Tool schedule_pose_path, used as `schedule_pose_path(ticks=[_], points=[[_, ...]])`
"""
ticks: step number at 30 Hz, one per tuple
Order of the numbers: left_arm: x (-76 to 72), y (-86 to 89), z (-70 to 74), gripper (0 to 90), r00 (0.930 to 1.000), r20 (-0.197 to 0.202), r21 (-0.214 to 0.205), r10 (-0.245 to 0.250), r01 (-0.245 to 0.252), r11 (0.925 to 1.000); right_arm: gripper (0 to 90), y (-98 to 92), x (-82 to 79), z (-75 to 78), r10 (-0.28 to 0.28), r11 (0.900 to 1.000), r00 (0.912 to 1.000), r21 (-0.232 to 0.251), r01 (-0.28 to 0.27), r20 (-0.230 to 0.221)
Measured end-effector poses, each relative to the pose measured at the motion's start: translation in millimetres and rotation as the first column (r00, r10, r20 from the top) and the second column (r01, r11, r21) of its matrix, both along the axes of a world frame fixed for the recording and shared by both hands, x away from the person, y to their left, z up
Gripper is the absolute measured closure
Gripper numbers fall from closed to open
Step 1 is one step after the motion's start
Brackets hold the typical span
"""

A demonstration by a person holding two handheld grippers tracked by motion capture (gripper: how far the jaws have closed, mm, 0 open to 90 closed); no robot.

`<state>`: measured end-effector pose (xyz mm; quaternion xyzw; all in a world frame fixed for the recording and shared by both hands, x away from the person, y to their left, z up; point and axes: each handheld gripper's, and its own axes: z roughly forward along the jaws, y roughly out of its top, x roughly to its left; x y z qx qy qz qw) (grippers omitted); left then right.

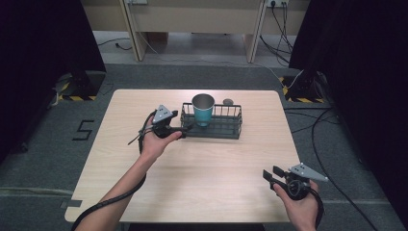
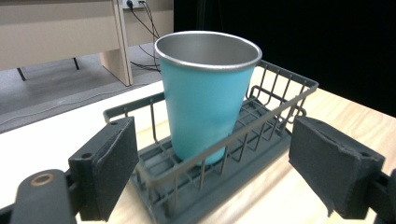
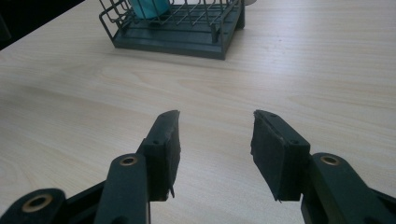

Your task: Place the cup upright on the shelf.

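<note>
A teal cup (image 1: 203, 109) with a steel inside stands upright in the left end of a dark wire basket (image 1: 226, 129) at the table's far middle. My left gripper (image 1: 185, 129) is open at the basket's left end. In the left gripper view the cup (image 2: 205, 98) rises just beyond the basket's near rail (image 2: 187, 165), with one jaw on each side of the basket end. My right gripper (image 1: 272, 174) is open with nothing between its jaws, low over the near right part of the table. In the right gripper view, the basket (image 3: 177, 35) lies far ahead.
A small round grey object (image 1: 228, 101) lies on the light wooden table (image 1: 192, 173) behind the basket. Cables run over the grey floor at the right. Wooden furniture legs stand beyond the table.
</note>
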<state>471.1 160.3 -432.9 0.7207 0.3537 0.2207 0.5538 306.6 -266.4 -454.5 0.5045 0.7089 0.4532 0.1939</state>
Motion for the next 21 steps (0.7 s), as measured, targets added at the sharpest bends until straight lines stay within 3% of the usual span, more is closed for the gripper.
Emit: schedule_pose_path(ticks=[21], points=[[-74.5,52.6,-14.0,14.9,0.9999,0.006,-0.016,0.015,-0.015,0.9998,52.2,0.5,-0.8,-0.8,-0.005,1.0,1.0,-0.006,0.005,-0.005]])
